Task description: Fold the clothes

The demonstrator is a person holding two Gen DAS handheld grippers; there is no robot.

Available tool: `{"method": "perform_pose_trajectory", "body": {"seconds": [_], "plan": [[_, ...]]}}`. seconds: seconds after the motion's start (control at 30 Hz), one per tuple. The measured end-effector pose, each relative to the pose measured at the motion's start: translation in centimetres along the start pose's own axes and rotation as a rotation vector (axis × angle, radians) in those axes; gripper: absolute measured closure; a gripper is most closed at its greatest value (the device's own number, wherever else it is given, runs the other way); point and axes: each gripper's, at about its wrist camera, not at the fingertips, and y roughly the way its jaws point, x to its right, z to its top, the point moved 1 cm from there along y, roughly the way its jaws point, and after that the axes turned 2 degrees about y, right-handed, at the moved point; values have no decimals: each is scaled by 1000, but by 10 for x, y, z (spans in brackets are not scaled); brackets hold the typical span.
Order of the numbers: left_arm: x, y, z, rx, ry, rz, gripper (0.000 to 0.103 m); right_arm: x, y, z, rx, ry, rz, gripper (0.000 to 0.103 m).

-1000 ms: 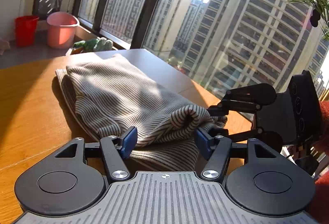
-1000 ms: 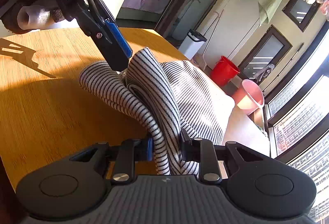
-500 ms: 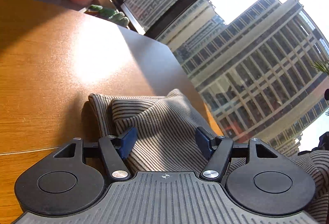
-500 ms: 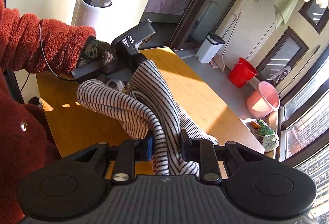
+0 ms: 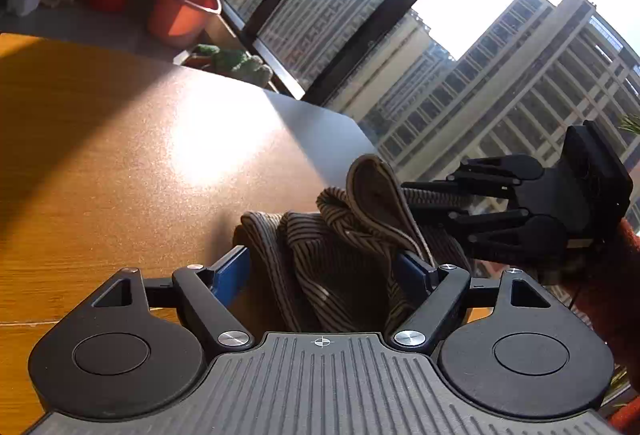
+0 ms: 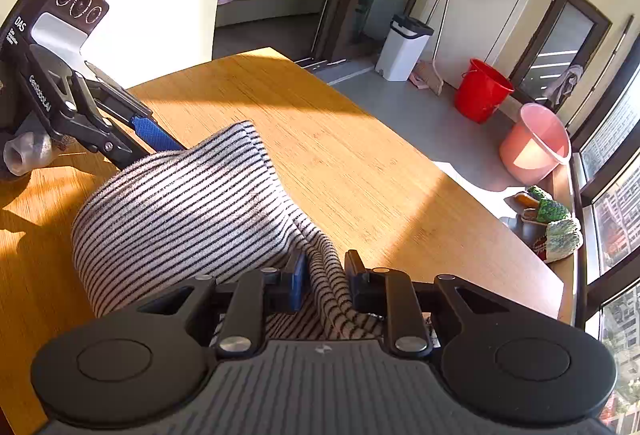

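Observation:
A black-and-white striped garment (image 6: 188, 207) is bunched up and held above the wooden table (image 6: 360, 171). My right gripper (image 6: 325, 277) is shut on a fold of it. In the left wrist view the garment (image 5: 340, 255) fills the gap of my left gripper (image 5: 324, 267), whose blue pads (image 5: 230, 269) stand wide apart around the cloth. The right gripper (image 5: 448, 203) shows there at the right, clamped on the cloth. In the right wrist view the left gripper (image 6: 152, 133) reaches in from the left, against the cloth's far edge.
The table (image 5: 120, 163) has sunlit and shaded bands. On the floor beyond stand a red bucket (image 6: 484, 89), a pink bucket (image 6: 536, 143), a white bin (image 6: 406, 47) and slippers (image 6: 554, 225). Large windows (image 5: 360, 19) run along the far side.
The garment has been lifted from lying spread on the table into a bunched bundle. The left gripper moved in around the cloth, still open. The right gripper kept its grip throughout.

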Motion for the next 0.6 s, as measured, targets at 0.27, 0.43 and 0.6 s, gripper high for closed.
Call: {"method": "perform_pose_trajectory", "body": {"seconds": [0.27, 0.43, 0.6], "plan": [[76, -21, 5, 105, 294, -159, 8, 32, 22, -7, 10, 207, 131, 82], [85, 64, -14, -85, 331, -135, 11, 58, 6, -24, 55, 388, 143, 62], [67, 79, -19, -113, 261, -37, 15, 63, -59, -45, 230, 445, -31, 0]]}}
